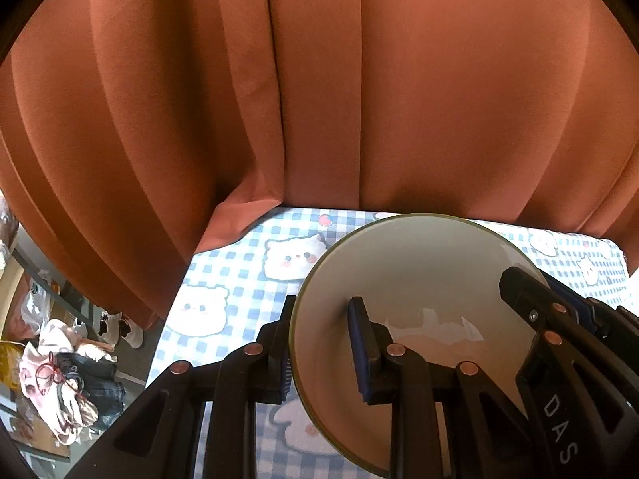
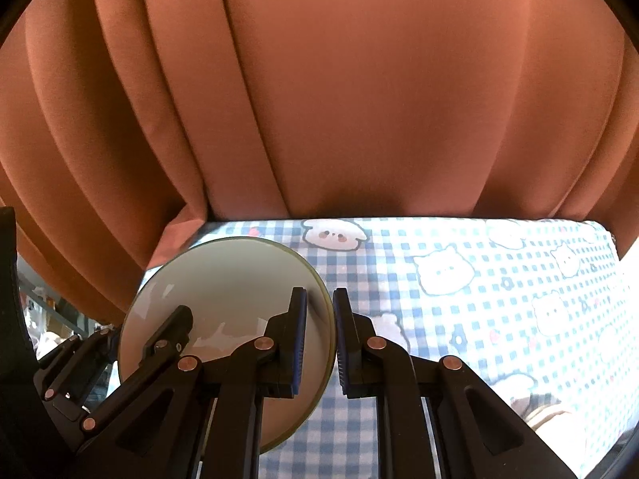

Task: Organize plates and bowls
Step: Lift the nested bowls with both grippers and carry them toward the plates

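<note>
A pale bowl with a green rim [image 1: 419, 275] is held above the blue-checked tablecloth by both grippers. My left gripper [image 1: 323, 351] is shut on the bowl's left rim, one finger inside and one outside. My right gripper [image 2: 319, 343] is shut on the bowl's [image 2: 231, 279] right rim the same way. The right gripper's finger [image 1: 531, 299] shows inside the bowl in the left wrist view, and the left gripper's finger [image 2: 167, 335] shows inside it in the right wrist view.
An orange curtain [image 1: 319, 99] hangs close behind the table's far edge. The checked cloth [image 2: 479, 299] stretches to the right. Past the table's left edge, clothes and bags [image 1: 68, 379] lie on the floor.
</note>
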Motion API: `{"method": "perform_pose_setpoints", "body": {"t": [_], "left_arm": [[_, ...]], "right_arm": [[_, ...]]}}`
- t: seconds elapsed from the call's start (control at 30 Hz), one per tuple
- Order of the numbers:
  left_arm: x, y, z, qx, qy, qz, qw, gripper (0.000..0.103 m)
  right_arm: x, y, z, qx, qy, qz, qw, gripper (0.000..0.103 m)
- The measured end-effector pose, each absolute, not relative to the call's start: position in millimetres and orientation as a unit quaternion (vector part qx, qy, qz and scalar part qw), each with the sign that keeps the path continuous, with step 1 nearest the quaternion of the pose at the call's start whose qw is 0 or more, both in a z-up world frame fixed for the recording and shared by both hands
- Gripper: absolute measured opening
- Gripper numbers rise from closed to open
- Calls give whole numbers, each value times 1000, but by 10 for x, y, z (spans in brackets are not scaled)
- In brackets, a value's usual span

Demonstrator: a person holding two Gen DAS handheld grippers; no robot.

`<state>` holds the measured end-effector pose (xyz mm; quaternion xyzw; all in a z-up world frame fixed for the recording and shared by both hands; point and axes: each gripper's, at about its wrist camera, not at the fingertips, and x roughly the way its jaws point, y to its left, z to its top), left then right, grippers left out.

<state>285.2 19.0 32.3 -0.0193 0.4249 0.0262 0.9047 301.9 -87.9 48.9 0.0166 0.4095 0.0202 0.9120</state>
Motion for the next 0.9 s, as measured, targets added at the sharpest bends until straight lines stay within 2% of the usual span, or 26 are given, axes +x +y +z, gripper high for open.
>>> {"method": "perform_pose_setpoints", "body": {"t": [0.47, 0.9], "left_arm": [[2124, 169, 343, -11, 411, -17, 912, 23], [1637, -212, 194, -10, 428, -29, 903, 23]], "right_arm": [[2128, -866, 594, 17, 393, -21, 919, 17], [1496, -1263, 496, 28, 400, -41, 915, 17]]}}
